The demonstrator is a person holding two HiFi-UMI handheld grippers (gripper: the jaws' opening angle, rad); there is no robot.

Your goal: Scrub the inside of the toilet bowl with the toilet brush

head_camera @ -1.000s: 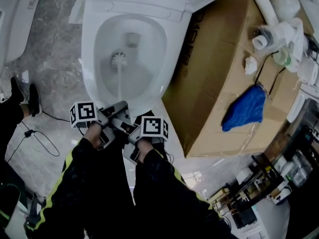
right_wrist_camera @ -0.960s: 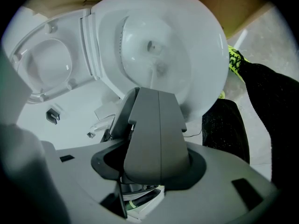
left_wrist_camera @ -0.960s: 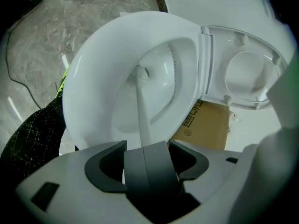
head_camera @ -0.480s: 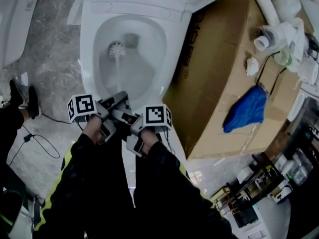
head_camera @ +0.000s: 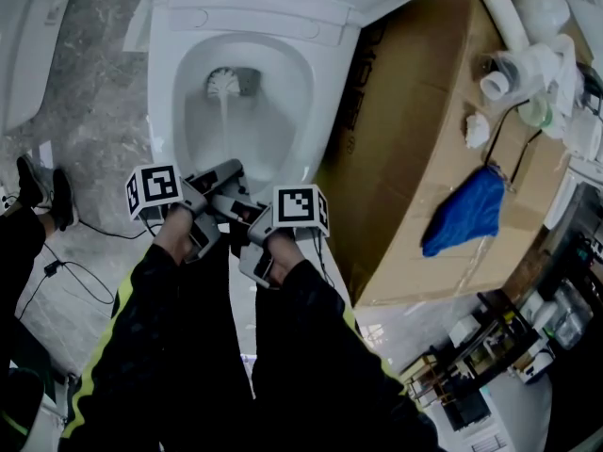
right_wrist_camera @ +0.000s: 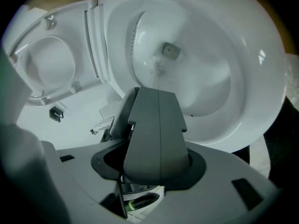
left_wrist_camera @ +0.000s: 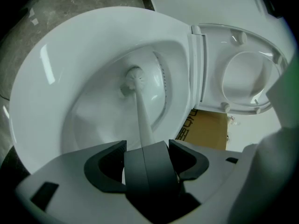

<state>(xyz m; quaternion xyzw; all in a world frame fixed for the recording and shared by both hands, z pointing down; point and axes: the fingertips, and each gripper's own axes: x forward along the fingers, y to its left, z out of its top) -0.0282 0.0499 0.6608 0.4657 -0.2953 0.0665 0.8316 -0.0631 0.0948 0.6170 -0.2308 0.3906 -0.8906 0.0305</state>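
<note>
A white toilet bowl (head_camera: 162,92) stands open at the top of the head view. The white toilet brush's head (head_camera: 223,83) presses against the bowl's far wall beside the drain. Its handle (head_camera: 223,130) runs back to my left gripper (head_camera: 222,172), which is shut on it above the bowl's near rim. In the left gripper view the handle (left_wrist_camera: 142,120) rises from between the shut jaws of that gripper (left_wrist_camera: 147,146) to the brush head (left_wrist_camera: 133,80). My right gripper (head_camera: 243,217) sits just behind the left one. It (right_wrist_camera: 158,94) is shut, with nothing seen between its jaws, and faces the bowl (right_wrist_camera: 243,69).
A large cardboard box (head_camera: 424,139) stands close to the toilet's right side, with a blue cloth (head_camera: 464,210) and white pipe parts (head_camera: 513,45) on it. The raised seat and lid (left_wrist_camera: 243,73) are behind the bowl. Another person's shoes (head_camera: 42,191) and a cable (head_camera: 66,262) are on the floor at left.
The brush head has slid from the middle of the bowl up to its far wall near the drain. Both grippers have moved slightly forward with it.
</note>
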